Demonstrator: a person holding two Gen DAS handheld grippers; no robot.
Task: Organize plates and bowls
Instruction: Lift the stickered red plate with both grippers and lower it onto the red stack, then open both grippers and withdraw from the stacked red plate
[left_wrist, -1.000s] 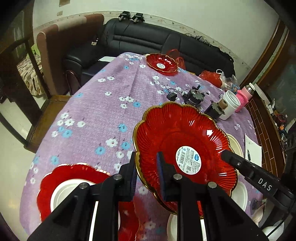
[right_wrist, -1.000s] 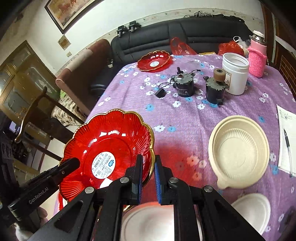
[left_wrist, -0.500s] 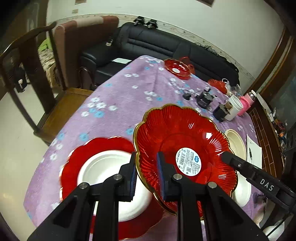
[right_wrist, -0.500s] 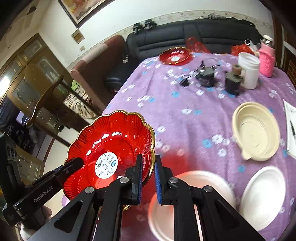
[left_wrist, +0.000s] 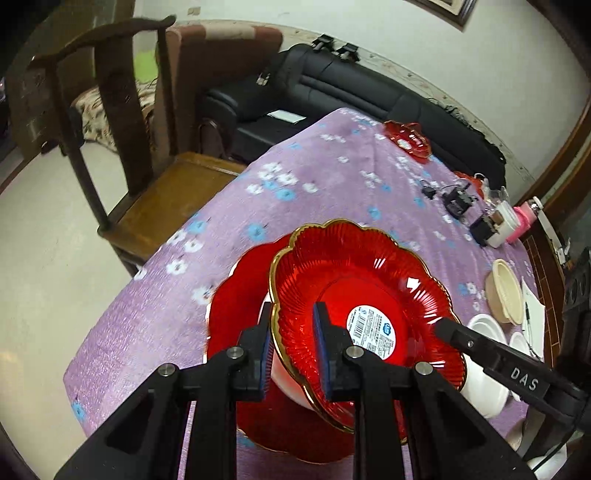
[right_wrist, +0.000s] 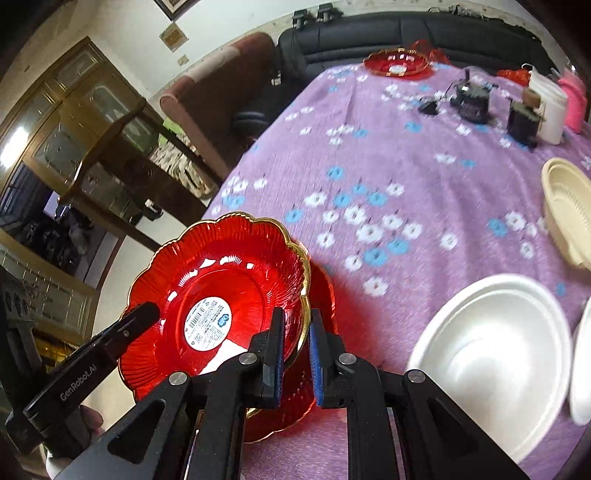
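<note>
Red glass with a gilt scalloped rim: the red plate (left_wrist: 369, 295) is held in the air by both tools at once, above the near corner of the purple flowered surface (left_wrist: 314, 192). The left hand-held gripper (left_wrist: 291, 354) has its blue-padded fingers closed on the plate's near-left rim, one inside and one outside. The right hand-held gripper (right_wrist: 295, 363) pinches the opposite rim in the same way.

A round white sticker (left_wrist: 371, 332) sits in the centre of the plate; it carries a barcode, small print and a blue logo, none of it readable. In the left wrist view the other tool's finger reads "DAS". In the right wrist view the other tool's finger reads "GenRobot.AI".

Directly beneath the held plate lies a second red plate (left_wrist: 240, 295) with a white bowl inside it (left_wrist: 284, 384); the held plate and the fingers hide most of that bowl. Just beside it rests a large white bowl (right_wrist: 491, 354), and another white dish (right_wrist: 581, 369) is cut off by the edge of the right wrist view. A beige bowl (right_wrist: 565, 210) lies further along, also partly cropped. A third red plate (right_wrist: 397, 62) sits at the far end, near the black sofa (left_wrist: 369, 88).

Two small black devices (right_wrist: 495, 107), a white cup (right_wrist: 550, 107) and something pink (right_wrist: 572, 99) stand together, blurred. A pen on paper (left_wrist: 530, 317) is barely legible.
</note>
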